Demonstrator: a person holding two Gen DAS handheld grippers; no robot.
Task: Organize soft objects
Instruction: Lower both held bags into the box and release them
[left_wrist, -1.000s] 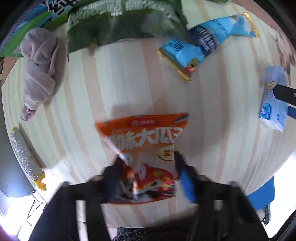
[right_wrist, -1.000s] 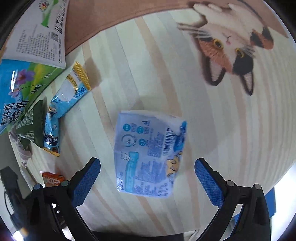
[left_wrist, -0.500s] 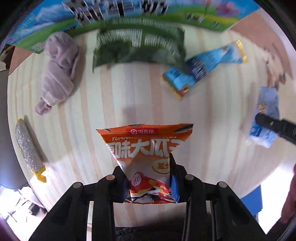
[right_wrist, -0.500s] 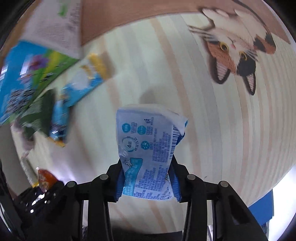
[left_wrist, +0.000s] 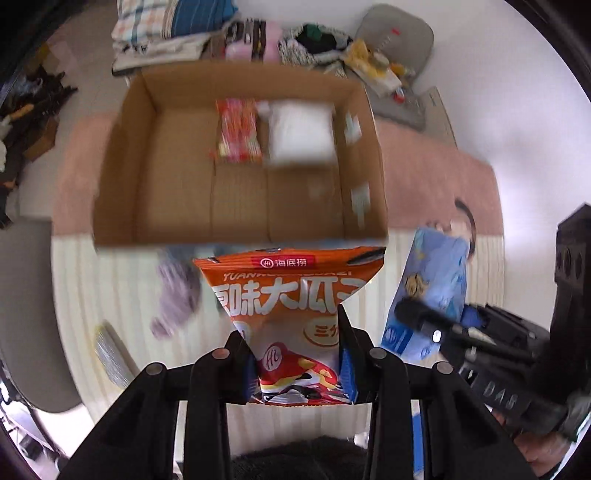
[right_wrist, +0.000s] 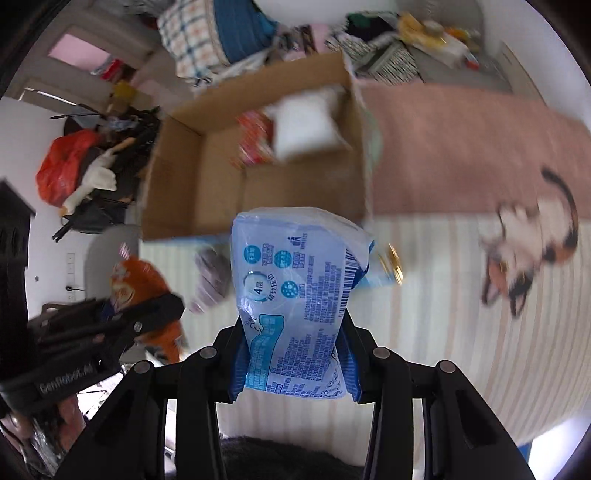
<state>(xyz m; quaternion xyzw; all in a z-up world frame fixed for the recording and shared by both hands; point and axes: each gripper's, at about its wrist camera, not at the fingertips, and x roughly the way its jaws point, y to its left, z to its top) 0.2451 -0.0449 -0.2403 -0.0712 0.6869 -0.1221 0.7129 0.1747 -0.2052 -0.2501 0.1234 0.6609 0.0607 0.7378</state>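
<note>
- Striped mat (left_wrist: 110, 280) underneath, pink rug beyond it, and the cardboard box (left_wrist: 236, 155) standing open straight ahead
- Over on the left side, the left gripper (left_wrist: 295, 365) is clamped on the orange snack bag (left_wrist: 291, 295), long axis pointing up toward the box's near wall
- Inside the box already: a red packet (left_wrist: 238, 131) and a white pack (left_wrist: 301, 134), touching, against the far wall
- On the right, the right gripper (right_wrist: 293, 363) is pinched on the pale blue pack (right_wrist: 295, 295), held upright as well
- Both bags hang above the mat, short of the box rim; the box lies forward of both grippers, a little left of the right one
- Neither hand looks clearly nearer
</note>
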